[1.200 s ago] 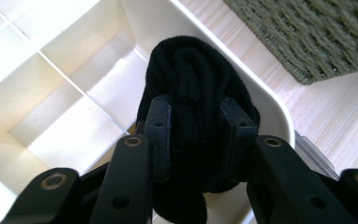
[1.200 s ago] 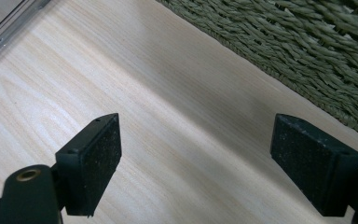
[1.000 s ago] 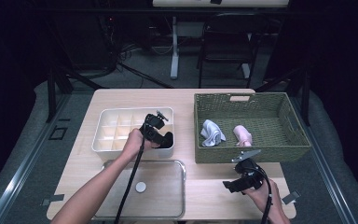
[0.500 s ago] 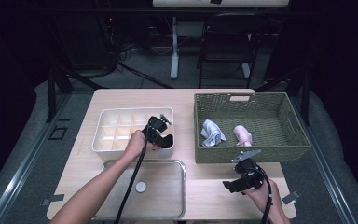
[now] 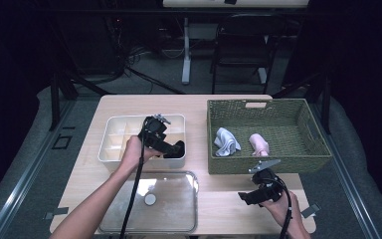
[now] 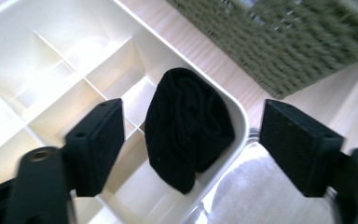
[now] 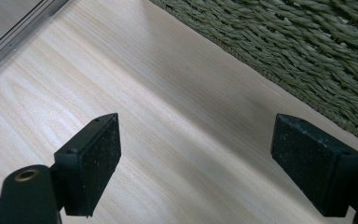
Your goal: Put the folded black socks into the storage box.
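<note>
1. The left gripper (image 6: pixel 186 149) was held over the white divided tray (image 6: pixel 42 60); its jaws had just been opening and stood spread, clear of the black rolled sock (image 6: pixel 186 126).
2. The sock was seen lying in the tray's corner compartment, nearest the woven basket (image 5: pixel 278 159).
3. The right gripper (image 7: pixel 196 163) was held spread over the bare wooden table (image 7: pixel 168 121), just beside the basket.
</note>
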Demonstrator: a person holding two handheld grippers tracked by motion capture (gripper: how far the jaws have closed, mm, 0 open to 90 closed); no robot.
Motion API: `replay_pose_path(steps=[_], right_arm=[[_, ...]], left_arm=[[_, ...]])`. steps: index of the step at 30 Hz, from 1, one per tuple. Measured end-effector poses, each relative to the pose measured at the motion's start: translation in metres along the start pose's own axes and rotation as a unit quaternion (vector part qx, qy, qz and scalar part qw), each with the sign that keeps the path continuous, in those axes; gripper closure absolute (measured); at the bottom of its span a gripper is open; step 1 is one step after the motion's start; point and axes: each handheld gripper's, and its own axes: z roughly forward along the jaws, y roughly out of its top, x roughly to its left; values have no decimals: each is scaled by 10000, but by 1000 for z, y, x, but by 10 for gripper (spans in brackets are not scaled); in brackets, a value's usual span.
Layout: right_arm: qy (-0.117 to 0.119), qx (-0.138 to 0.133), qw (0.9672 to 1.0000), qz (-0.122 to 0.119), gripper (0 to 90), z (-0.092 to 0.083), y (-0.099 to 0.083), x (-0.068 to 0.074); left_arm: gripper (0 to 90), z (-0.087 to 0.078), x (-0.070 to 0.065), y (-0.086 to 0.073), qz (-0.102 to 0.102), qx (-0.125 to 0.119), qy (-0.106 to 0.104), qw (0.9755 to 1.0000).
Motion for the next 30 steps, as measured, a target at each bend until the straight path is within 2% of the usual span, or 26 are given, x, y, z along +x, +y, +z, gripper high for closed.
replay_pose_path(steps=[3,9,15,19,23,25,29,30], right_arm=[[-12,50,10000,-48,150,0,1,0],[24,-14,10000,-66,145,-1,1,1],[64,-38,10000,-39,136,-1,2,1],[84,-94,9999,-63,121,-2,3,2],[103,-108,9999,-48,108,-3,3,2],[119,-109,9999,-32,93,-3,3,2],[105,-104,9999,-36,71,-5,5,2],[97,-100,9999,-55,61,-5,5,3]], left_arm=[[165,-10,-3,-6,18,-92,21,10000],[124,-23,-12,-23,15,-277,32,9996],[80,-38,-26,-48,14,-442,-23,9990],[53,-41,-34,-61,66,-468,15,9989],[37,-43,-37,-73,13,-506,10,9987],[27,-45,-41,-84,-7,-510,67,9987],[14,-49,-44,-94,-2,-555,147,9983],[11,-52,-46,-101,-23,-626,157,9979]])
